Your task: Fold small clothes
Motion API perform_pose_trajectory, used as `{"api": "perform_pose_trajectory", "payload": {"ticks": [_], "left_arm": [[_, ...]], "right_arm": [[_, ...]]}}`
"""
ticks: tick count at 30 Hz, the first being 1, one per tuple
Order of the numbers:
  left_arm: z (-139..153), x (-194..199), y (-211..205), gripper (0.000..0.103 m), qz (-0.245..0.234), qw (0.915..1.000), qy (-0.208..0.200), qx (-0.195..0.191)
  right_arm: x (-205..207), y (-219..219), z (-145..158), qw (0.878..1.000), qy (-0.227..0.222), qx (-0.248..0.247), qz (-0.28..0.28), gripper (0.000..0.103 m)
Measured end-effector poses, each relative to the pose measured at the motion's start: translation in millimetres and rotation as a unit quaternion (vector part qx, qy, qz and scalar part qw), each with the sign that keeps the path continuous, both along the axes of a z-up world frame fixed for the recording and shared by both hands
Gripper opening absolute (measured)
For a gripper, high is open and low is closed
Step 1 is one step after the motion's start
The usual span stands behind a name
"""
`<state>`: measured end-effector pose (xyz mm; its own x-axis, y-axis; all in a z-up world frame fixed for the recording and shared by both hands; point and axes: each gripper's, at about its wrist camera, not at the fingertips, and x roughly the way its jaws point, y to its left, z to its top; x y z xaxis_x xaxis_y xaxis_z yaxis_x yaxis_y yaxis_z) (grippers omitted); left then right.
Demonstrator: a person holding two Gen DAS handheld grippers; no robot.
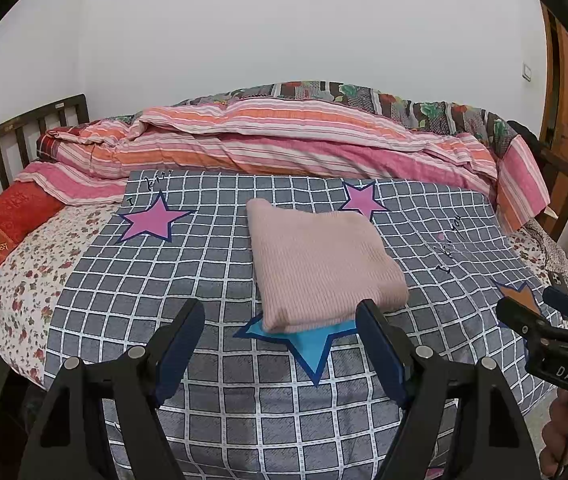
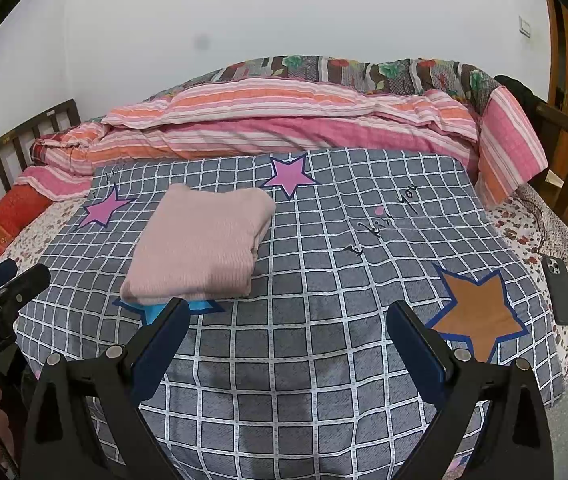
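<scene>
A: Garment?
B: Pink knit (image 1: 322,266), folded into a neat block, lying on the grid cloth (image 1: 211,264), its near edge over the blue star (image 1: 308,344).
A: Left gripper (image 1: 279,326)?
B: Jaws spread wide, nothing between them, just short of the knit.
A: Right gripper (image 2: 290,326)?
B: Also wide apart, empty, over bare cloth to the knit's right. Phone (image 2: 560,290) lies at the bed's right edge.

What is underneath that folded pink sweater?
The folded pink sweater lies on the checked grey cloth, partly covering a blue star. The star's upper part is hidden beneath it.
</scene>
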<state>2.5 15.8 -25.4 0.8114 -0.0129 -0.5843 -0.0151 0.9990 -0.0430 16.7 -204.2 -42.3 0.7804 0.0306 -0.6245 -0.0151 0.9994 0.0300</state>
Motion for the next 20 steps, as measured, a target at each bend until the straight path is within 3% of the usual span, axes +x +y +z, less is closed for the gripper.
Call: {"api": "perform_pose_trajectory", "payload": {"ticks": [20], "left_arm": [[5.6,0.6,1.8,0.079,0.003,1.0,-0.003,-0.008]], "right_arm": [[2.5,3.0,2.6,1.0,-0.002,0.003,0.005,0.097]]}}
